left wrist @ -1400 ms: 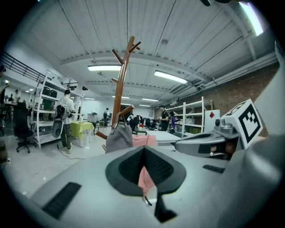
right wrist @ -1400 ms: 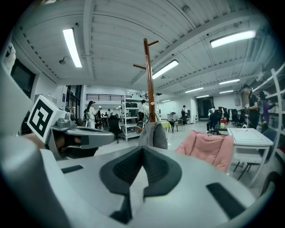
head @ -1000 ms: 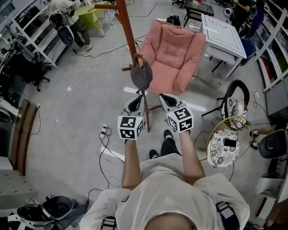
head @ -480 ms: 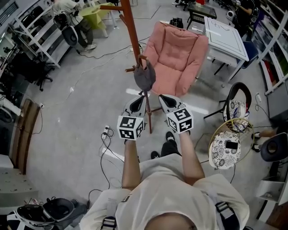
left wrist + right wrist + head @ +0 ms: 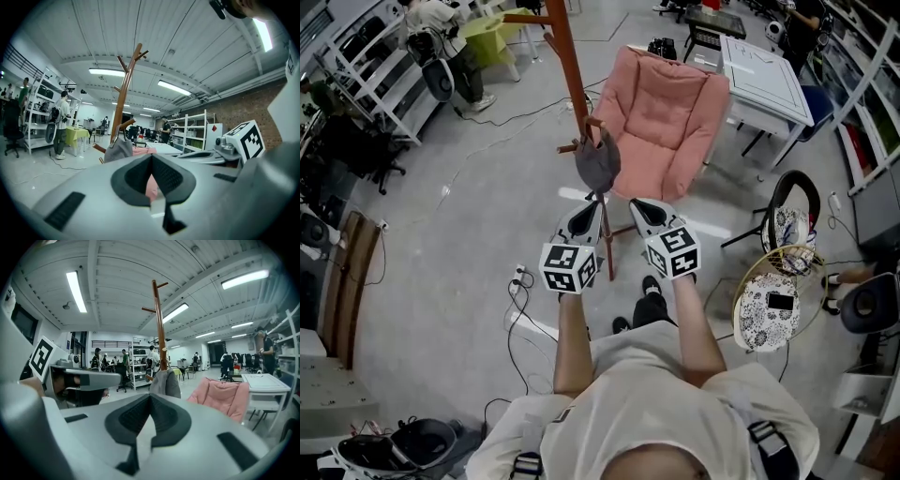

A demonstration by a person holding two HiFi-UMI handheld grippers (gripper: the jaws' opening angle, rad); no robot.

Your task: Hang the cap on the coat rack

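Cap: the grey cap [image 5: 597, 161] hangs on a low peg of the rack [image 5: 567, 56]. It is ahead of both sets of fingers and well apart from them.
Cap seat: in the left gripper view the cap [image 5: 119, 150] lies against the rack [image 5: 124, 91], with its crown drooping below the peg. How deep the peg sits in the cap cannot be told.
Left gripper [image 5: 583, 214]: fingers together at the tips, nothing clamped. Only the pink of the chair shows through the slit below the tips.
Right gripper [image 5: 645, 210]: fingers together, empty. The cap [image 5: 165, 382] is straight ahead, beyond the tips.
Gripper position: side by side, close in front of the person, both pointing at the rack.
Surroundings: chair [image 5: 666, 108] beyond the rack, ahead and to the right of the fingers.
Progress: judged complete, with the cap on the rack and neither gripper touching it.
Remaining: nothing evident; at most, confirm that the cap hangs steady.
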